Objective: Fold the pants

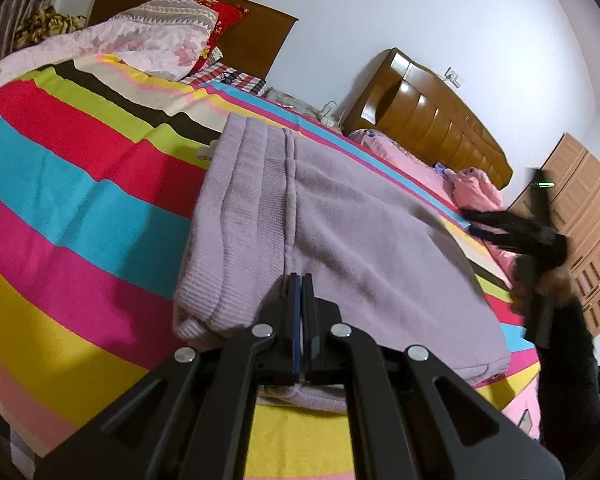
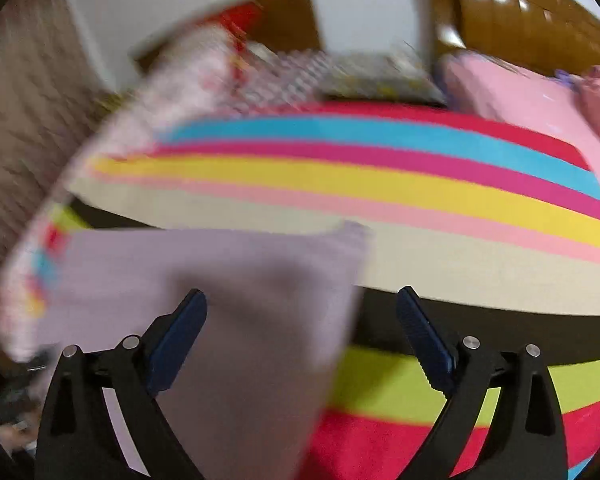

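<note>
The pants [image 1: 340, 248] look soft and limp to me, a thick lilac knit with some loft. I judge them light but floppy, so any edge I lift will sag and drag the layers under it. The fabric seems grippy rather than slick, which should help a pinch hold. The best places to take hold are the doubled edges and the ribbed band, where the cloth is thickest, and I would pinch through all layers at once so the stack does not slide apart.

They lie on the bed [image 1: 80, 200], on its striped cover, already folded into a neat squarish pad. The ribbed band runs along the side toward the left in my left view, with a seam line beside it. The surface is smooth, with few wrinkles.

My left claw [image 1: 301, 284] is clenched, its jaws pressed together right at the near edge of the pad. I cannot tell whether any cloth sits between them.

My right claw [image 2: 302, 300] is released, jaws spread wide, hovering above the bed with the pants [image 2: 204, 300] below its left finger [image 2: 180, 328]. That view is blurred, so whether it touches the cloth is unclear. In the left view the right claw [image 1: 500, 228] sits beyond the pad's far side.
</note>
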Demonstrator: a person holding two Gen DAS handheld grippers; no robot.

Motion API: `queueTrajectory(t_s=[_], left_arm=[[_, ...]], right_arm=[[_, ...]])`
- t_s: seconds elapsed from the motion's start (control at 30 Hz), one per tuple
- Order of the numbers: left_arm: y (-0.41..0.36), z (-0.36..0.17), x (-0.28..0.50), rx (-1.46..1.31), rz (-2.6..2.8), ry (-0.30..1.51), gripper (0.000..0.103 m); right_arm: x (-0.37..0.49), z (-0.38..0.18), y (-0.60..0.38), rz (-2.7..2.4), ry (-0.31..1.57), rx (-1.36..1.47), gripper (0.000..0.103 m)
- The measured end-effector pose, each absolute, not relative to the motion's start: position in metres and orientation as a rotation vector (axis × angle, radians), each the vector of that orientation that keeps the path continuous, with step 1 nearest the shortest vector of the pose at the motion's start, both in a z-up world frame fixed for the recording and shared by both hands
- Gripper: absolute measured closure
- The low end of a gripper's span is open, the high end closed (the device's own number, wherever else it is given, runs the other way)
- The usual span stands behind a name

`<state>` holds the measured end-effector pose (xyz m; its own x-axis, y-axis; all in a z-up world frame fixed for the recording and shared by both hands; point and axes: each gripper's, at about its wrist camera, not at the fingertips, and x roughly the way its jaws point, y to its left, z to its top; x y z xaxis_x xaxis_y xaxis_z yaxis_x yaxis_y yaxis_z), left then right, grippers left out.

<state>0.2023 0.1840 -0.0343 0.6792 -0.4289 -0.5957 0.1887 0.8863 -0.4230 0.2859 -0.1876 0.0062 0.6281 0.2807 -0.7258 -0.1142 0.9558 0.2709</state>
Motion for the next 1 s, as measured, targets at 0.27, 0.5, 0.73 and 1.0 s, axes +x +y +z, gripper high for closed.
queueTrajectory(t_s=[0.27, 0.5, 0.73, 1.0], left_arm=[[0.165, -0.028, 0.197, -0.203, -0.276, 0.742, 0.100], [0.162, -0.027, 0.195, -0.166, -0.263, 0.732, 0.100], [0.149, -0.025, 0.189, -0.084, -0.206, 0.710, 0.100], [0.146, -0.024, 0.189, -0.059, -0.203, 0.719, 0.100]], right_arm=[[0.145, -0.020, -0.066, 0.557, 0.888, -0.151, 0.005], [0.100, -0.013, -0.062, 0.482, 0.785, -0.211, 0.005], [0.121, -0.018, -0.033, 0.437, 0.706, -0.156, 0.005], [0.116, -0.035, 0.007, 0.572, 0.765, -0.213, 0.004]])
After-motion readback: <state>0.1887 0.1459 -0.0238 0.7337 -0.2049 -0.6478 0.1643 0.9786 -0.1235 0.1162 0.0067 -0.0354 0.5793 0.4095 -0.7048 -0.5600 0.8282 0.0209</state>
